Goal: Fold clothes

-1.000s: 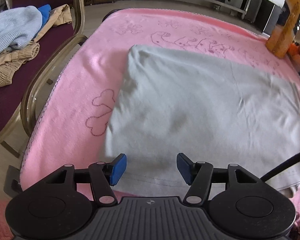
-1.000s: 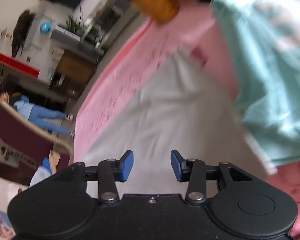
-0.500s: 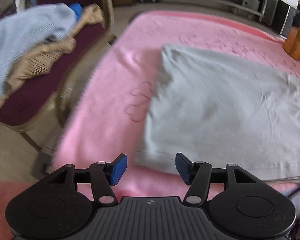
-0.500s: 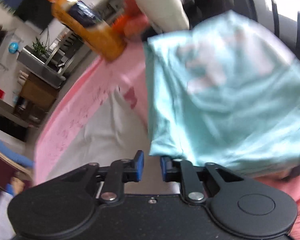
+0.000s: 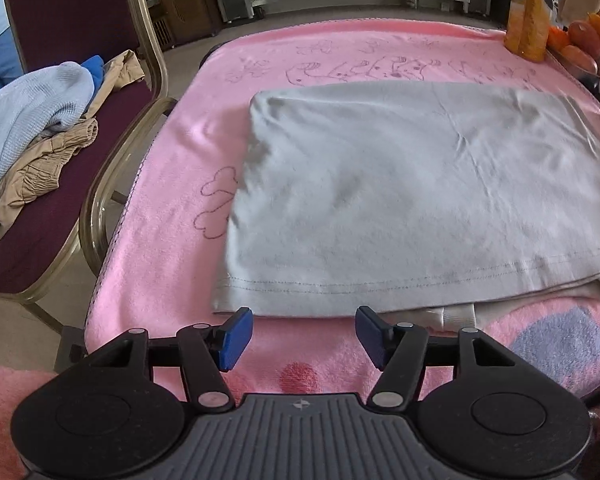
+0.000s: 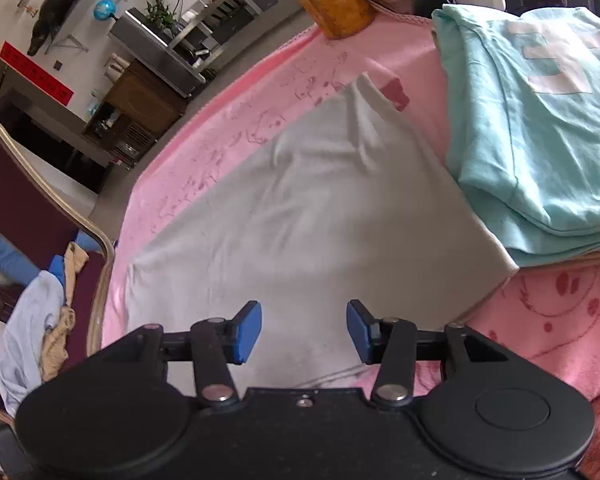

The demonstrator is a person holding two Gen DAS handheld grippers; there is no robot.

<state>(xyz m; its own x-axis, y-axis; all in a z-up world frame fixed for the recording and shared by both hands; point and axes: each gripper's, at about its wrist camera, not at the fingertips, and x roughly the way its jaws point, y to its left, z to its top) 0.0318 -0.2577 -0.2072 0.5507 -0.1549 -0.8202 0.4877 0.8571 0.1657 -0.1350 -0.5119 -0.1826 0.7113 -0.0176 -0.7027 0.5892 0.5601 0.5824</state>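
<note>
Grey folded cotton garment point(image 5: 412, 200) lies flat on the pink fleece blanket point(image 5: 172, 184). My left gripper point(image 5: 303, 338) hovers at its near hem, jaws apart, empty. Right gripper point(image 6: 304, 330) over it, also spread, empty. Folded mint-green T-shirt point(image 6: 540, 128) just beside.

Black gripper point(image 5: 300, 338) bodies, blue pads point(image 5: 236, 338), seemingly silver screws.

both wrist views look down close – sharing grey shirt point(image 5: 400, 200).
</note>
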